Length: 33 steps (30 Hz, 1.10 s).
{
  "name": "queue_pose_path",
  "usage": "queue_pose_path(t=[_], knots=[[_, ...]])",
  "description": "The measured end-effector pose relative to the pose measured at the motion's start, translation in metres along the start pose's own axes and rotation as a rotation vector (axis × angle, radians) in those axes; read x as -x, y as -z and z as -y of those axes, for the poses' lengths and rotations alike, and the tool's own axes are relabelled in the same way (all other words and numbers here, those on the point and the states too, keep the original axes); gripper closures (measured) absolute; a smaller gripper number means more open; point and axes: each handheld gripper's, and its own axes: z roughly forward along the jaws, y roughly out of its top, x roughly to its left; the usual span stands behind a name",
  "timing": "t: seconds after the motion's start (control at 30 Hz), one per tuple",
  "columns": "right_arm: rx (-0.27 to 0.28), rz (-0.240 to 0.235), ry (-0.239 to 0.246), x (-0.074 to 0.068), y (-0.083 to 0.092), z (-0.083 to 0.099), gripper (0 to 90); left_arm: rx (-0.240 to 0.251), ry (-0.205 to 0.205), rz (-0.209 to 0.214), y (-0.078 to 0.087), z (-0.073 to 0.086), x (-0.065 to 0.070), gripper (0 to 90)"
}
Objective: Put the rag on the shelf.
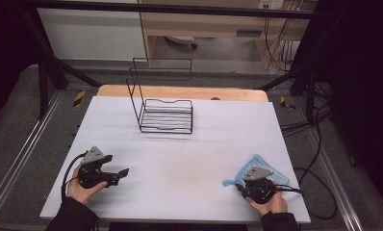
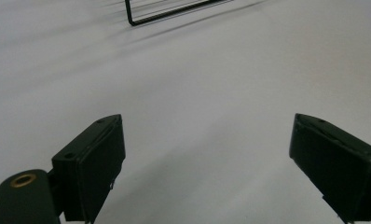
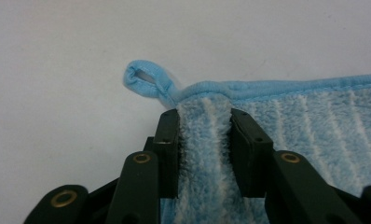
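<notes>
Blue and white striped terry cloth [image 3: 286, 140], edged in blue binding with a small hanging loop [image 3: 144, 80] at its corner, is lying flat on the white counter [image 1: 180, 163], well apart from the black wire rack [image 1: 163, 108] and toward the counter's near right corner. The cloth's corner, just behind the loop, is being straddled by the right gripper [image 3: 204, 140]; its jaws are being pressed down onto the pile with a strip of fabric gathered between them, though a firm clench cannot be told. The left gripper [image 2: 207, 163] is being held released, jaws spread wide over bare counter, well apart from the rack toward the near left, with nothing between them.
</notes>
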Motion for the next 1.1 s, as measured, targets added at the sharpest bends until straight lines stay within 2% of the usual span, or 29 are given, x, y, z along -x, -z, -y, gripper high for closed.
queue_pose_path(t=[0.37,0.67,0.83,1.1], knots=[[0.009,-0.018,-0.071,0.007,0.004,-0.004,77.1,-0.001,0.0,0.0,0.0,0.0,0.0,10.7],[0.069,-0.042,-0.133,0.011,0.011,-0.007,78.5,-0.005,-0.004,-0.002,0.0,0.0,-0.001,10.8],[0.097,-0.074,-0.148,0.011,0.011,-0.01,78.5,-0.008,-0.008,-0.004,-0.001,0.0,0.0,10.8],[0.128,-0.117,-0.127,0.002,0.004,-0.025,78.4,-0.008,-0.008,-0.006,-0.001,0.0,0.0,10.8]])
